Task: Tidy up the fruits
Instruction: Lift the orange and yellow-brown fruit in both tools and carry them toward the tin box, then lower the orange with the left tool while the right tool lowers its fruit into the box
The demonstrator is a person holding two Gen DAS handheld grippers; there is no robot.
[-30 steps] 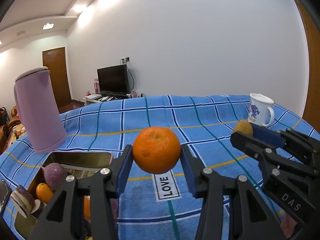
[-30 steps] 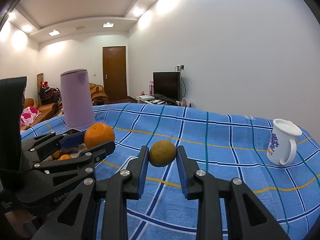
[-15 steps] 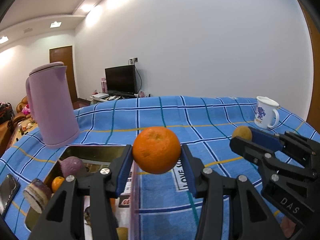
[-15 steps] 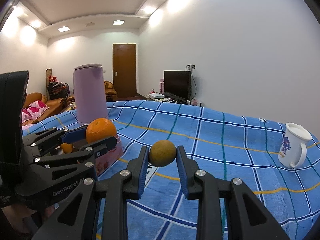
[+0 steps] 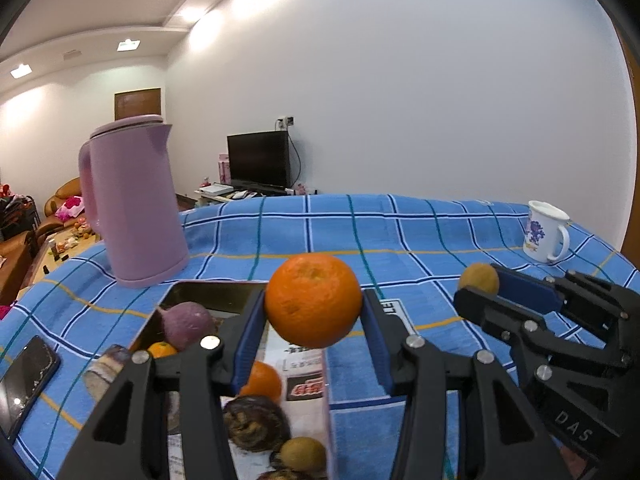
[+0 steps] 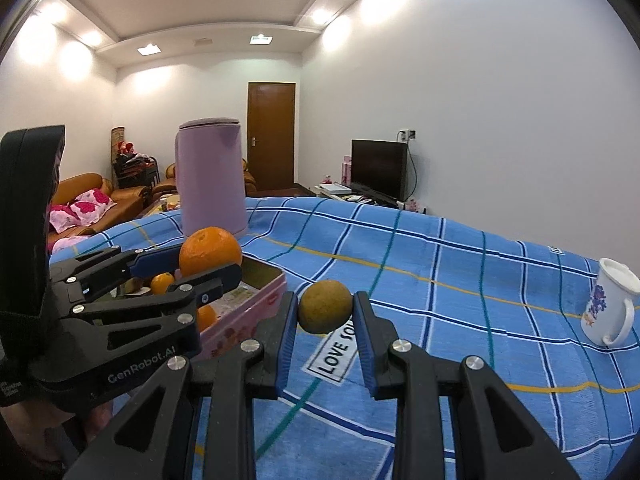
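Bright ceiling lights, wall glare, sharp focus, fisheye-warped dark corners.

You can read "LOVE SO", cut off by the fruit, on a white label (image 6: 335, 350) sewn to the blue cloth, lower centre. "GenRobot.AI" runs along the left gripper (image 6: 210, 270), lower left. "DAS" shows on the right gripper (image 5: 478, 286), lower right.

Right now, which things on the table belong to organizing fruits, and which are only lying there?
Job: large orange in left gripper; small yellow-brown fruit in right gripper; pink rectangular tin with fruits.
Lying about: lilac plastic kettle; white printed mug; black phone.
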